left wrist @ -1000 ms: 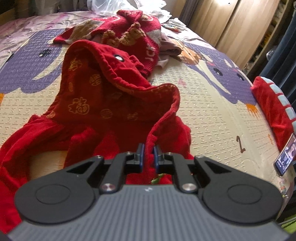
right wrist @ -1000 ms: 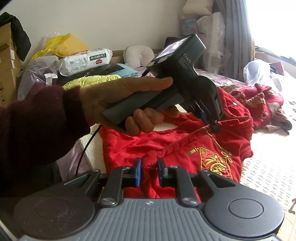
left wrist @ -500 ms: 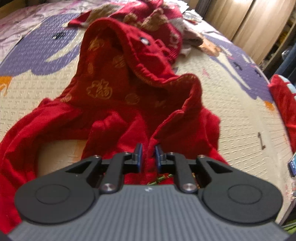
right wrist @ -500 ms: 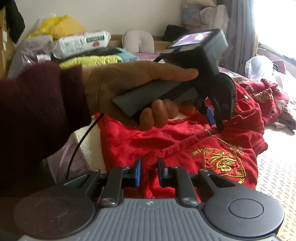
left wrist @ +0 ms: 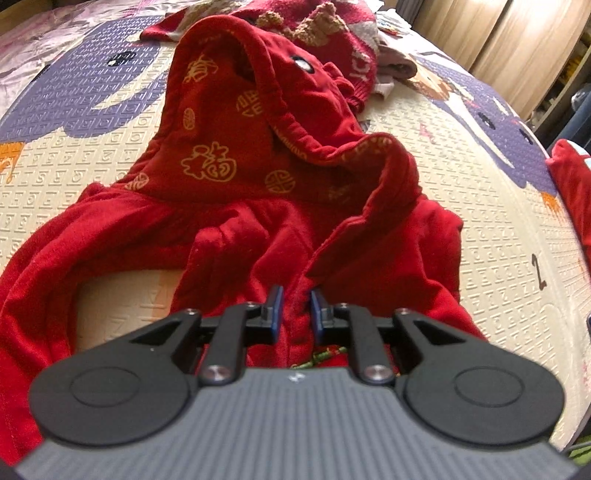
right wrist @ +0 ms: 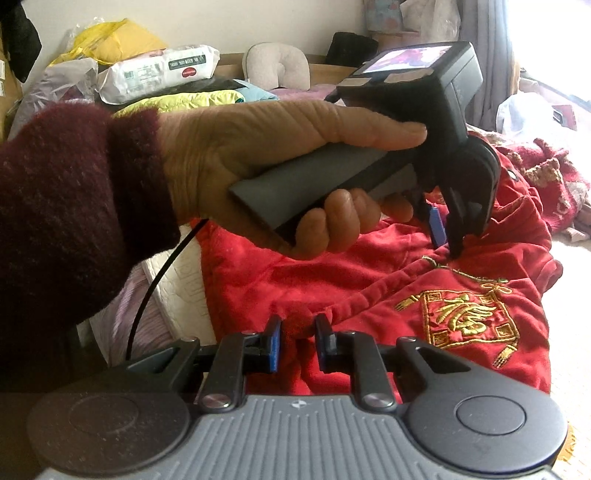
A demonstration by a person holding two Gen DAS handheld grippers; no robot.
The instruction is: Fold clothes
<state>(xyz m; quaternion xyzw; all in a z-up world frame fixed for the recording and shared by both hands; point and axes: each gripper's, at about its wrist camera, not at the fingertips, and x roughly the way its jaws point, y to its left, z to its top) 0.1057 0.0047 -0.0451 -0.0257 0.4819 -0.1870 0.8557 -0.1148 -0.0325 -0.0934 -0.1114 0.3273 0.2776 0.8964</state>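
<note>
The red hooded garment lies spread on the patterned play mat, its hood towards a heap of other red clothes. The left gripper is clamped on a fold of its front edge; the right gripper pinches the same hem nearby. A hand in a maroon sleeve holds the left tool above the garment
</note>
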